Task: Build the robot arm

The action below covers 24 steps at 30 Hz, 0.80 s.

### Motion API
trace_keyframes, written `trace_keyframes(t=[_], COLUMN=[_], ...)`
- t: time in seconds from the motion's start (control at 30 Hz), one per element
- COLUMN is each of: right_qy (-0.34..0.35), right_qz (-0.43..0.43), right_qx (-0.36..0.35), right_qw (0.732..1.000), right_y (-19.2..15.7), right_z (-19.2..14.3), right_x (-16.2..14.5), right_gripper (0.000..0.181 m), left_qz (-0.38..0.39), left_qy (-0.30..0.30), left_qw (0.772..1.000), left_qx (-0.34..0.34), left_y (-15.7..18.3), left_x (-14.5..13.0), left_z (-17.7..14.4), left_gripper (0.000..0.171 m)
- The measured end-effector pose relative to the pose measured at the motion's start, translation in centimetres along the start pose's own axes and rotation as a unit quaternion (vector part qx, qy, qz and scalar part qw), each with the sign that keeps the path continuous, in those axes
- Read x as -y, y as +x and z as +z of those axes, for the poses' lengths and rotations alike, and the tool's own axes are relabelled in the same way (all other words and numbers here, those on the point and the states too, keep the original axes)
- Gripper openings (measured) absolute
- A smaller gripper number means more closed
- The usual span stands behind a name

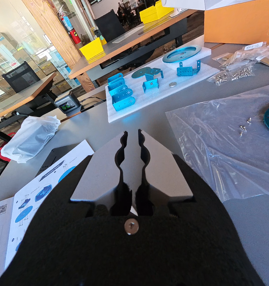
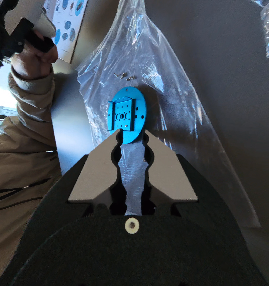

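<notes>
Right gripper (image 2: 132,133), jaws parted and empty, just short of the blue disc (image 2: 138,123); left gripper (image 1: 132,131) jaws slightly apart, empty.

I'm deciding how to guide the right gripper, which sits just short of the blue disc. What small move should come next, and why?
Probably ease the right gripper forward a little. Its fingers stand open and empty, tips just at the near rim of the blue disc, which lies on the clear plastic bag with a blue bracket on top. Closing now would likely catch only the edge.

The left wrist view looks forward, low across the grey surface (image 1: 92,123). The right wrist view looks steeply down, close. Both share the crinkled clear plastic sheet (image 1: 223,147) (image 2: 138,54).
</notes>
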State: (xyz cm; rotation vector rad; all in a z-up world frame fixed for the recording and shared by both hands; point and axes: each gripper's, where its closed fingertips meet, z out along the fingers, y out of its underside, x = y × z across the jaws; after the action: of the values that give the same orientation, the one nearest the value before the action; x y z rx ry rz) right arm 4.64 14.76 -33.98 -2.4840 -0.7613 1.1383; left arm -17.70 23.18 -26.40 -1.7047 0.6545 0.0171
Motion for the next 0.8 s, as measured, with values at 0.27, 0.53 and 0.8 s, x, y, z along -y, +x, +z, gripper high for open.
trace_keyframes(t=[0.27,0.53,0.8], right_qy=[0.017,0.065,0.088], right_qz=[-0.008,0.023,0.027], right_qx=[0.066,0.166,0.216], right_qw=[0.998,0.984,0.972], right_y=[-1.9,-3.7,-4.7], right_z=[-1.0,-2.0,-2.5], right_x=[0.5,2.0,2.8], right_gripper=[0.000,0.000,0.000], left_qz=[0.039,0.078,-0.083], left_qy=[0.058,0.037,-0.005], left_qw=[0.984,0.898,0.834], left_qx=[-0.165,-0.431,-0.546], left_y=[5.3,12.5,15.6], left_x=[2.1,4.0,4.8], left_z=[-2.1,-3.7,-0.8], left_gripper=[0.013,0.019,0.030])
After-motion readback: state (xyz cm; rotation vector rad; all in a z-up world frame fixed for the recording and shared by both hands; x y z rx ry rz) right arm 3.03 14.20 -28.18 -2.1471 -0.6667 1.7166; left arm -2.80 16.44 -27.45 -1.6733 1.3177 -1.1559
